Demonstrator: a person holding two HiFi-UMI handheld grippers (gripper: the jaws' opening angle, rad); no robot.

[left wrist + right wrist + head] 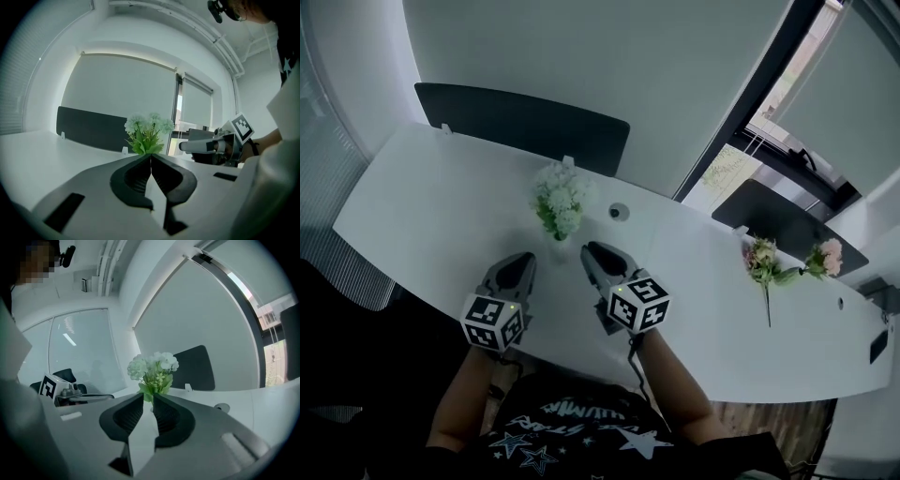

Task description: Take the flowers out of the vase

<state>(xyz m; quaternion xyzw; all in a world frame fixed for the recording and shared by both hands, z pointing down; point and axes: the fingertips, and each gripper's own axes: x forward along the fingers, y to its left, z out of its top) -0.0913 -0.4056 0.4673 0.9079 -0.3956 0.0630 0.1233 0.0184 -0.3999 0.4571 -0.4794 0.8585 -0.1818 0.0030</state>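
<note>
The long white curved worktop (422, 202) carries everything, with a dark grey divider panel (525, 127) along its far edge. Both grippers hover low near the near edge, pointing at the middle. The left gripper (525, 258) has its fingers pressed together on nothing. The right gripper (592, 248) has its fingers parted by a narrow slit, also empty.

Between and just beyond their tips stands the bunch of white flowers with green leaves (559, 199), in its small pale vase (558, 247) about midway along the worktop. Two pink flower stems (766, 262) lie flat towards the right end, well apart from the vase. I'd judge those are already out, so the white bunch is what's left, and no grasp has started.

Only the head view shows the pink stems and the vase. In both gripper views the fingers cover the vase, but each shows its own finger gap plainly, and the other gripper off to the side.
</note>
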